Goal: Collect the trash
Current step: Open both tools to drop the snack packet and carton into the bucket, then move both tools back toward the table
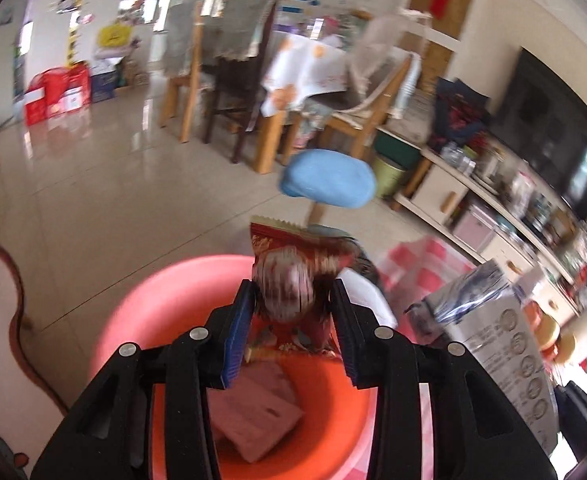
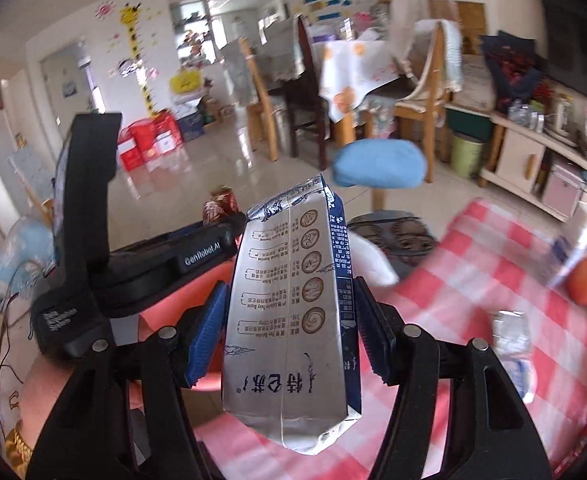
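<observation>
A crumpled red snack wrapper (image 1: 293, 276) sits clamped between the left gripper's (image 1: 293, 304) pads, above the pink bin (image 1: 165, 300); a silver-blue milk carton (image 2: 293, 312) stands upright, pinched in the right gripper (image 2: 289, 320).

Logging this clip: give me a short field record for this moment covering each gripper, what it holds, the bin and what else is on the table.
left gripper: shut on red snack wrapper, above the bin
right gripper: shut on silver milk carton
bin: pink bucket, a crumpled pale wrapper already inside
table: red-checked cloth
other items on cloth: plastic bottle, orange fruit
image quality: motion blur in both views
</observation>
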Tool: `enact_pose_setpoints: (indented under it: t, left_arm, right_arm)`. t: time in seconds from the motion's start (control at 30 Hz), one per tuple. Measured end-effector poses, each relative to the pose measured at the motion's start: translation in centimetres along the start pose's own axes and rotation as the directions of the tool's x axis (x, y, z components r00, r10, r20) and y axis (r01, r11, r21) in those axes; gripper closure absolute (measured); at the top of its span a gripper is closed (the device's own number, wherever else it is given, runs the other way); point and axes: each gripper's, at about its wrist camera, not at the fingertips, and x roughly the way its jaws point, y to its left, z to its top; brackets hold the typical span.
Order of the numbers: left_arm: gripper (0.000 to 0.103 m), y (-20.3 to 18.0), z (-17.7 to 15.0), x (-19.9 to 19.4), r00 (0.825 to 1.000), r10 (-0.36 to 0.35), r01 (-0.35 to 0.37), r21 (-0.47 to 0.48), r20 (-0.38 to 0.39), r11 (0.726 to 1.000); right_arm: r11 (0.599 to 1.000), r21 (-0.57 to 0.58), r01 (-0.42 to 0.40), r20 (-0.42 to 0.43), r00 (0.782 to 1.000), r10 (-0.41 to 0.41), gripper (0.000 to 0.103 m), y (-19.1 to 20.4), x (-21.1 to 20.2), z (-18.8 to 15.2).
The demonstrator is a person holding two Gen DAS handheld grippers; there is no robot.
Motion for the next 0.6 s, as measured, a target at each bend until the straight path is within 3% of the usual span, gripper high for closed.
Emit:
enact_pose_setpoints:
  t: [0.13,0.2,0.27,0.33,0.4,0.5,0.6]
  left_arm:
    - [0.063,3.1,0.5,0.7,1.0,0.025,-0.026,-0.058,-0.01,0.998]
    - [0.062,3.9,0.6,1.0,0.999,0.034,-0.035,-0.074,-0.016,0.997]
    - [0.056,4.4,0.8,1.6,0.999,0.038,-0.041,-0.09,-0.035,0.995]
    - [0.035,4.5,0.7,1.9,0.998,0.05,-0.054,-0.093,-0.044,0.994]
    - [0.031,4.2,0.5,1.4,0.997,0.066,-0.069,-0.092,-0.028,0.993]
    - [0.016,3.7,0.5,0.6,0.998,0.065,-0.065,-0.085,0.006,0.994]
    - [0.012,2.7,0.5,0.1,0.996,0.076,-0.074,-0.062,0.039,0.995]
  right_arm:
    - [0.999,-0.04,-0.026,-0.052,0.998,0.024,0.04,1.9,3.3,0.2]
    - [0.997,-0.072,0.003,-0.072,0.997,-0.008,0.036,2.6,4.8,0.1]
    - [0.996,-0.087,0.019,-0.093,0.995,-0.027,0.023,3.1,5.8,-0.2]
    - [0.997,-0.068,0.031,-0.082,0.996,-0.037,0.018,2.9,5.6,-0.6]
    - [0.997,-0.048,0.057,-0.059,0.997,-0.059,0.012,2.4,4.7,-1.3]
    - [0.996,-0.016,0.091,-0.037,0.995,-0.091,0.01,0.9,3.4,-2.0]
    - [0.993,0.005,0.115,-0.027,0.993,-0.115,0.009,-0.1,2.0,-2.7]
